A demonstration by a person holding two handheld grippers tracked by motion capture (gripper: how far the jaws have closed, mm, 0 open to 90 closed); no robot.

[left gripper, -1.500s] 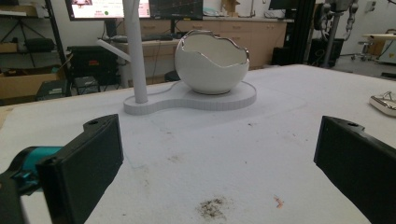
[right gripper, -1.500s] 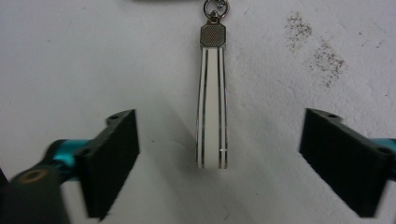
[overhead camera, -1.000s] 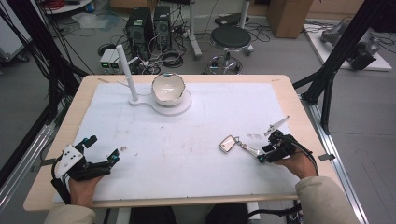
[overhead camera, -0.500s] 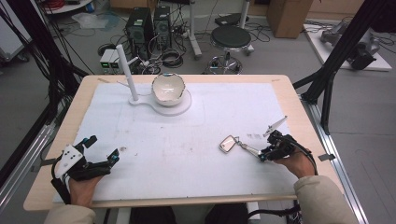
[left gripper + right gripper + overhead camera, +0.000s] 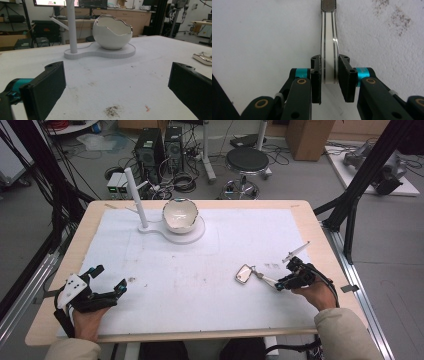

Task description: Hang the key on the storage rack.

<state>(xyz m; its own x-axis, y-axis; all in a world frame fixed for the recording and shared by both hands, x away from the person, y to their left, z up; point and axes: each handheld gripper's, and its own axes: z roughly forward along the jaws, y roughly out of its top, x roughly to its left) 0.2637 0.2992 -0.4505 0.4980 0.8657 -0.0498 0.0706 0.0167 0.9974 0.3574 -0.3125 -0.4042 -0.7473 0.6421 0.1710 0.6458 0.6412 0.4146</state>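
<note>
A small hand mirror (image 5: 245, 274) with a white, silver-edged handle (image 5: 329, 50) lies on the white table cover at the right. My right gripper (image 5: 281, 285) has just been closing with that handle between its jaws, and in the right gripper view (image 5: 329, 62) both pads press on the handle's sides. My left gripper (image 5: 109, 277) rests at the table's front left, jaws wide open with nothing between them (image 5: 116, 75). It faces a white cracked-egg bowl (image 5: 112, 32) on a flat white stand.
The bowl (image 5: 180, 215) and a white post (image 5: 136, 195) share a flat base (image 5: 172, 234) at the table's back. A thin pale stick (image 5: 296, 252) lies just beyond the right gripper. The mirror's edge (image 5: 203, 58) is at the right of the left gripper view. Dark smudges mark the cover.
The right gripper's jaws have come together onto the mirror's handle. Both hands and the mirror have stayed where they were.
</note>
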